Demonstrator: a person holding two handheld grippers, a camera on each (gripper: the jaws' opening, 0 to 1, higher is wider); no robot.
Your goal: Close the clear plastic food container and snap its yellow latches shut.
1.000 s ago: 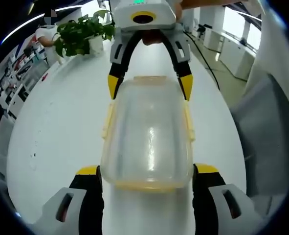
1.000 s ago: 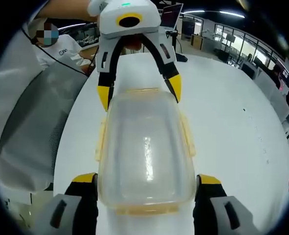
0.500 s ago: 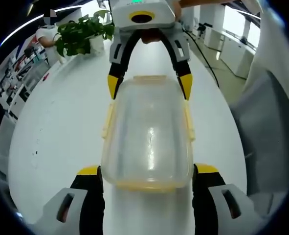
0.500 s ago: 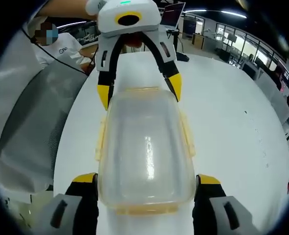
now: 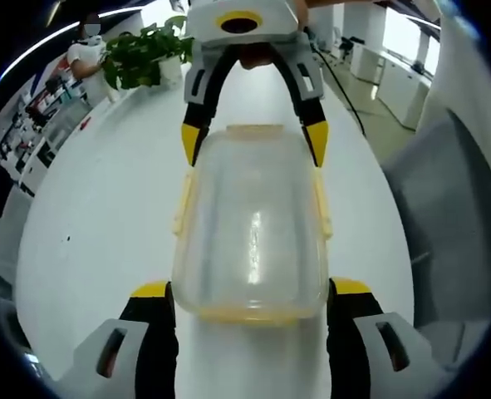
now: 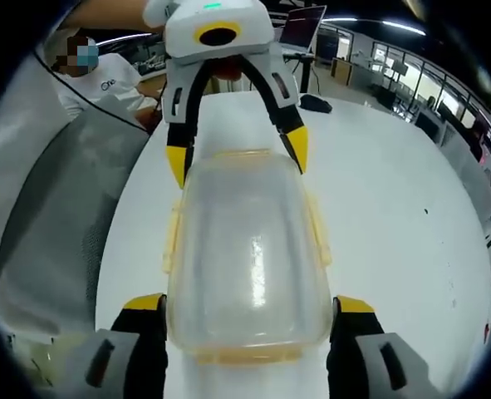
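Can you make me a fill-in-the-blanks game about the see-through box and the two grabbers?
1. The clear box sits on a ____ table.
2. The latches on the box's sides are ____.
3. In the left gripper view, a ____ plant stands far back on the table.
4. Each hand-held gripper's jaws stand at one ____ of the box.

Missing words: white; yellow; green; end

We see the left gripper (image 5: pixel 251 295) low in its own view, jaws spread wide, yellow tips level. In the same view the right gripper (image 5: pixel 254 143) faces it from the top, jaws open too. The right gripper view mirrors this, with a hand (image 6: pixel 228 76) behind the left gripper.
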